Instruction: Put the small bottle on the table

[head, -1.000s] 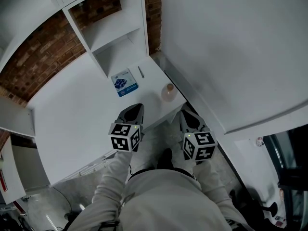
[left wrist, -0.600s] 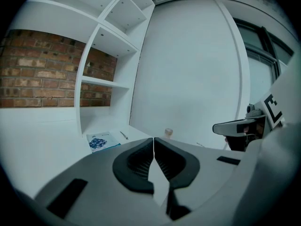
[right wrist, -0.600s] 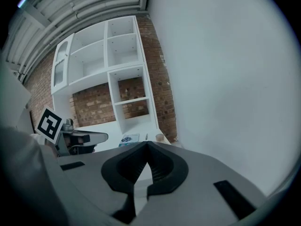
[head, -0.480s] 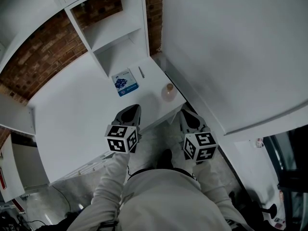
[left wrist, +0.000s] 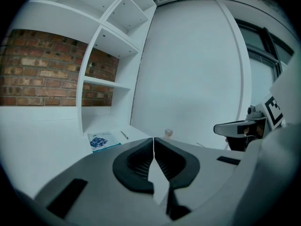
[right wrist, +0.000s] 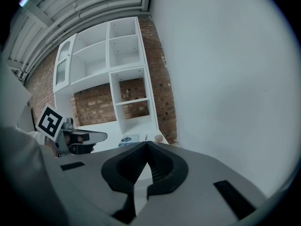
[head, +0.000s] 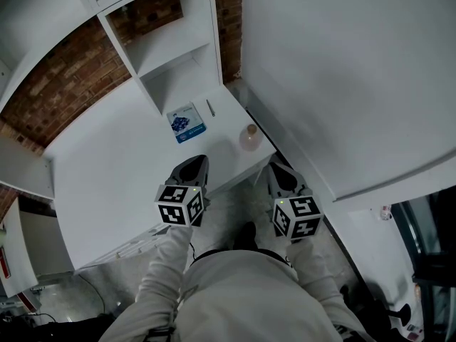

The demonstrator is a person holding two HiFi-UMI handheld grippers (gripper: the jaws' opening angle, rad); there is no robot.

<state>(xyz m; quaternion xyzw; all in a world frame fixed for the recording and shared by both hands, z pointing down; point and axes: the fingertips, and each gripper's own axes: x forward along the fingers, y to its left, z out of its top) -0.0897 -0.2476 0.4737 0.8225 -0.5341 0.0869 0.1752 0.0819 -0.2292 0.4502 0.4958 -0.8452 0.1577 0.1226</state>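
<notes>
I see the small bottle (head: 249,137), pale pinkish-tan with a lighter top, standing on the white table (head: 107,169) near its right edge. The left gripper (left wrist: 154,140) and right gripper (right wrist: 146,144) are both clenched on nothing.

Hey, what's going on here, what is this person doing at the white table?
A person stands at a white table with a claw in each hand. The left claw and the right claw are both shut and empty, held near the table's front edge. The small bottle stands upright on the table by its right corner, and neither claw touches it. A blue booklet and a pen lie to its left.
</notes>
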